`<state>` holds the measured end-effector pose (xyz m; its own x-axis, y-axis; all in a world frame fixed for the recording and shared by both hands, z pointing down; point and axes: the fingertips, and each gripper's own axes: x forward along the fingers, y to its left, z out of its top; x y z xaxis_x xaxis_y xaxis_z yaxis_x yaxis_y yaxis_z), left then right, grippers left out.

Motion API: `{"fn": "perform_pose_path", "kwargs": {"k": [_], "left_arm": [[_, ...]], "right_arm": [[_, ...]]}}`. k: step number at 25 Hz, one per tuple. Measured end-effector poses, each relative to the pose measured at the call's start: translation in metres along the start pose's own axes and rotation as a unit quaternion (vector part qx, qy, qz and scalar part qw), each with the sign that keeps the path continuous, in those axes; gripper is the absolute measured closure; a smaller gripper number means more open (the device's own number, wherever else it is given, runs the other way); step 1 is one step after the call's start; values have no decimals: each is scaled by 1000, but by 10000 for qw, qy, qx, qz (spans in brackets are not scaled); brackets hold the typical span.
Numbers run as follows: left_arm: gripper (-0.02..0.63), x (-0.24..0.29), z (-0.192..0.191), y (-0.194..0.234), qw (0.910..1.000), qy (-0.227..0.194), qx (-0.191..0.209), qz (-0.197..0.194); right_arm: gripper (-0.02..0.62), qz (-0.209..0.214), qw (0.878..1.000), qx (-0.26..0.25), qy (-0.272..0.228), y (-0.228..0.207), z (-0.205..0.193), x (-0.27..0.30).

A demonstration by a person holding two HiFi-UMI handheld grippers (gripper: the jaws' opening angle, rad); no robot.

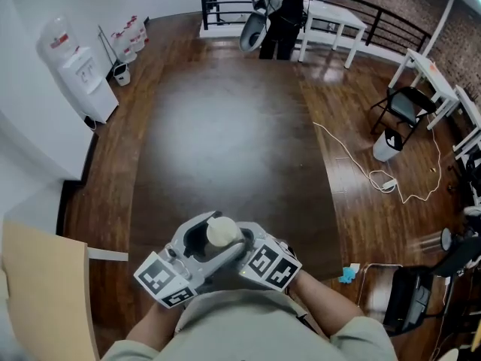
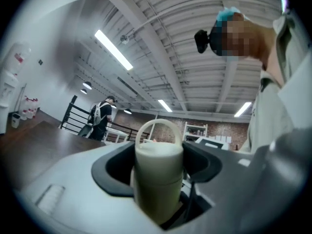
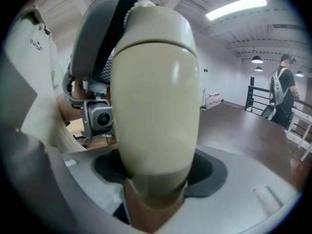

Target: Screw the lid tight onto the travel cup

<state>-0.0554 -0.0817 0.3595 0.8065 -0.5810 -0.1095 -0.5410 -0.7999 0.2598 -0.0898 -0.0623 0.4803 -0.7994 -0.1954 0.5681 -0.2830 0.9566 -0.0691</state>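
A cream travel cup [image 1: 223, 232] is held in the air close to my body, over the near edge of the dark table [image 1: 233, 141]. In the left gripper view its lid [image 2: 158, 152], with a loop handle [image 2: 158, 124] on top, stands between the black pads of my left gripper [image 2: 158, 168], which touch it on both sides. The cup's body [image 3: 156, 96] fills the right gripper view, with my right gripper [image 3: 156, 174] shut round its lower part. From the head view, the left gripper [image 1: 204, 238] and right gripper [image 1: 239, 245] meet at the cup.
A person [image 1: 282, 13] stands at the far end of the room beside a railing and white tables. A water dispenser [image 1: 83, 74] is at the left wall. A folding chair [image 1: 406, 104] and a cable [image 1: 376, 175] lie to the right; a beige panel [image 1: 45, 292] is at near left.
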Motion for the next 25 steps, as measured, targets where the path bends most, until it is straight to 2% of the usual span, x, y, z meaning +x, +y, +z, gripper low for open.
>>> {"fn": "perform_pose_path", "kwargs": {"k": [3,5,7,8,12,14,17,19,20,22,24,25], "left_arm": [[301,-2,7,-9,9973,15,-237,-700],[302,-4,13,-17,9910,20,-466,-1254],[302,-8,20,-28,9784,27,-721,-1935],[302,-10,23,-33,9691,37,-863,-2310],[302,-16,33,-51,9182,96,-1477,-3674],[302,-18,37,-58,8902,98,-1751,-4205],[302,-21,43,-71,8424,81,-2116,-4956],[304,-23,48,-78,8171,26,-2284,-5293],[302,-23,50,-79,8103,-13,-2333,-5376],[304,-22,51,-79,8048,-59,-2368,-5442],[302,-22,50,-78,8042,-50,-2361,-5455],[302,-21,49,-78,8067,-48,-2340,-5427]], "right_arm": [[293,755,9971,-11,2,17,3,-9],[293,1444,9895,79,-66,34,8,-19],[294,2209,9750,168,-159,54,16,-30],[293,2592,9654,196,-201,64,19,-36],[293,3919,9191,266,-300,98,30,-61],[295,4485,8926,322,-341,109,35,-74],[295,5279,8473,414,-415,127,41,-95],[295,5550,8293,430,-488,135,45,-104],[293,5581,8270,427,-518,137,46,-105],[295,5545,8294,423,-531,136,47,-105],[293,5493,8330,434,-503,134,45,-104],[295,5454,8356,438,-492,133,45,-103]]}}
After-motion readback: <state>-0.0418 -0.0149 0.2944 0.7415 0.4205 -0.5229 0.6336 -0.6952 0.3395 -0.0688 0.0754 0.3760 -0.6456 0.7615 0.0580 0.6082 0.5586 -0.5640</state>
